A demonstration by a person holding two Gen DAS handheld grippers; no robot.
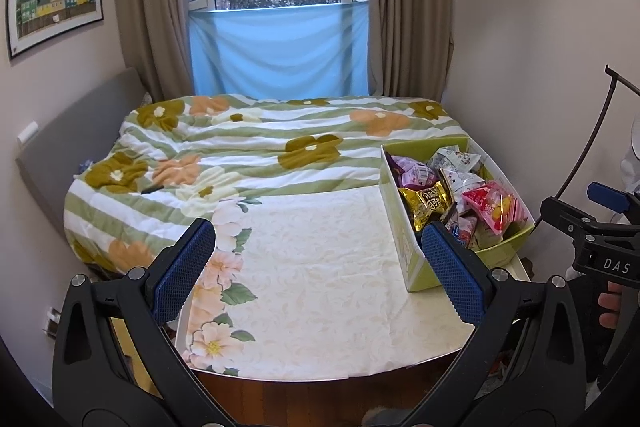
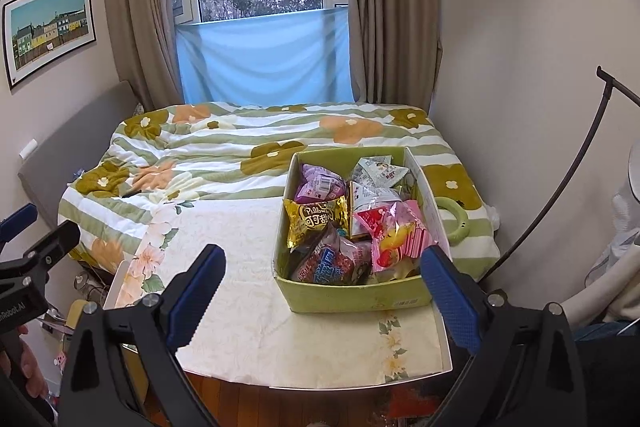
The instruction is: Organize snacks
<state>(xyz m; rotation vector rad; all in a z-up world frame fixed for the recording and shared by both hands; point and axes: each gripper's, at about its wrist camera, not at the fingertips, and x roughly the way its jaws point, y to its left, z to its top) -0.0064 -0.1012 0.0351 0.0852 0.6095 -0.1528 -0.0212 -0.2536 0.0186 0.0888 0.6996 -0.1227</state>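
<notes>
A green cardboard box (image 2: pixel 360 297) stands on the right part of a small table covered with a cream floral cloth (image 2: pixel 256 255). It holds several snack packets: a gold one (image 2: pixel 316 221), a purple one (image 2: pixel 320 185), a pink and red one (image 2: pixel 394 233) and a dark blue and red one (image 2: pixel 332 263). The box also shows in the left wrist view (image 1: pixel 400 223). My left gripper (image 1: pixel 320 247) is open and empty, above the cloth left of the box. My right gripper (image 2: pixel 322 267) is open and empty, in front of the box.
A bed with a green striped flower quilt (image 2: pixel 240 147) lies behind the table. A green ring (image 2: pixel 454 223) lies on the quilt right of the box. A wall and a black lamp arm (image 2: pixel 568 179) stand to the right. Wooden floor (image 2: pixel 280 403) shows below the table's front edge.
</notes>
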